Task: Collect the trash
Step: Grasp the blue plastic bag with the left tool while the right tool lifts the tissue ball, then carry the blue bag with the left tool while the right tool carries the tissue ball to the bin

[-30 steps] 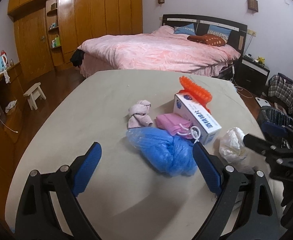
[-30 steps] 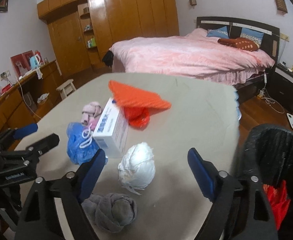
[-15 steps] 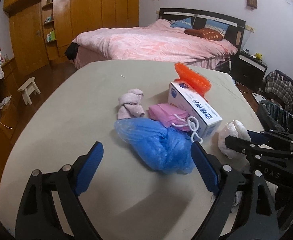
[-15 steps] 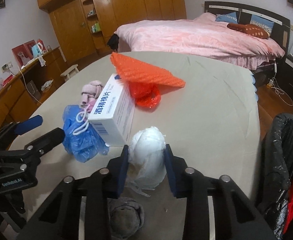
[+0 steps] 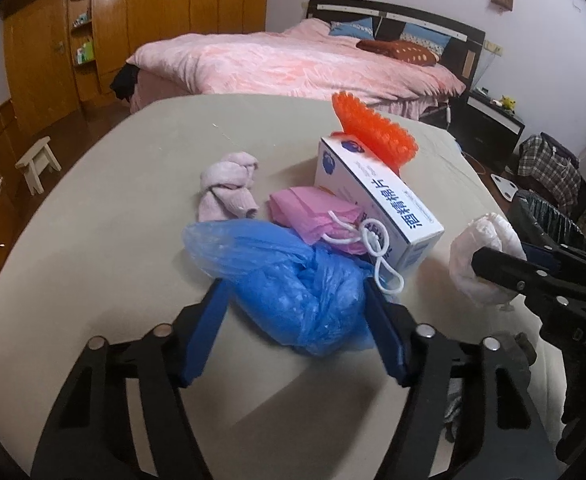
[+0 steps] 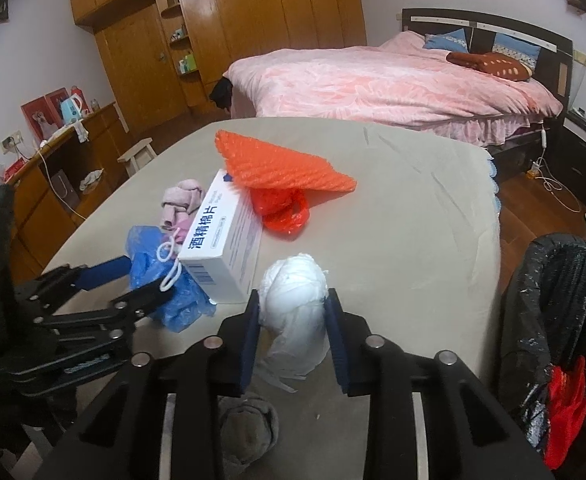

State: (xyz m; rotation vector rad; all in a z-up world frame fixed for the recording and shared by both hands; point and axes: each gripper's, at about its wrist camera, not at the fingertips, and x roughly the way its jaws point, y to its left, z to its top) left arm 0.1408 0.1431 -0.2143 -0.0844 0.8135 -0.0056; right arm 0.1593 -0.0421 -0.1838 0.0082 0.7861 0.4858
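Observation:
A crumpled blue plastic bag (image 5: 293, 280) lies on the beige table (image 5: 125, 200). My left gripper (image 5: 297, 308) has closed in on it, its blue pads pressing both sides; it also shows in the right wrist view (image 6: 133, 280). My right gripper (image 6: 293, 320) is shut on a white crumpled plastic bag (image 6: 295, 296), held just above the table; the bag also shows in the left wrist view (image 5: 485, 256). A black trash bin (image 6: 565, 312) with red waste inside stands right of the table.
On the table lie a white box of alcohol pads (image 5: 377, 200), a pink mask with white loops (image 5: 317, 216), a knotted pink sock (image 5: 229, 188), orange bubble wrap (image 6: 281, 168) over a red bag (image 6: 281, 208), and a grey sock (image 6: 249, 432). A bed (image 6: 393, 84) stands behind.
My left gripper moved forward and closed from wide open onto the blue bag. My right gripper closed on the white bag a second ago and has lifted it slightly.

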